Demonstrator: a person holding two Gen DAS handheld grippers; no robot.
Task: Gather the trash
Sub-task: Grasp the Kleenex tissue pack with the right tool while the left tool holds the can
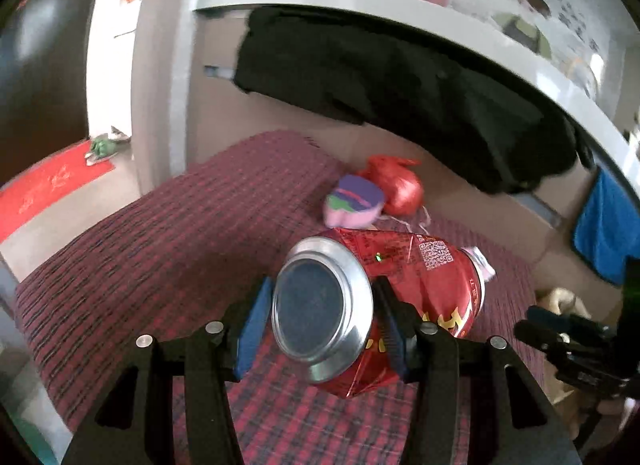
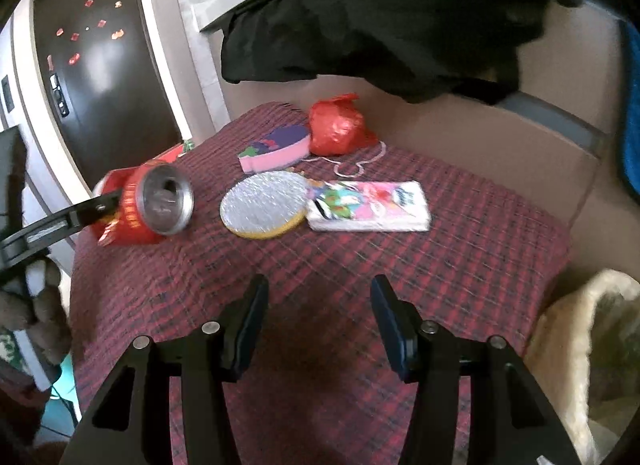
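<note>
Red crushed can (image 1: 384, 305) pinched in our left gripper (image 1: 320, 321) over the cloth's (image 2: 400, 285) left edge; right gripper (image 2: 320, 321) spread, empty.

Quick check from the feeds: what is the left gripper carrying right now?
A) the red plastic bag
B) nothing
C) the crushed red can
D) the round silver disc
C: in the left wrist view the crushed red can sits clamped between the blue pads of the left gripper, while the red plastic bag and round silver disc lie on the plaid cloth.
</note>
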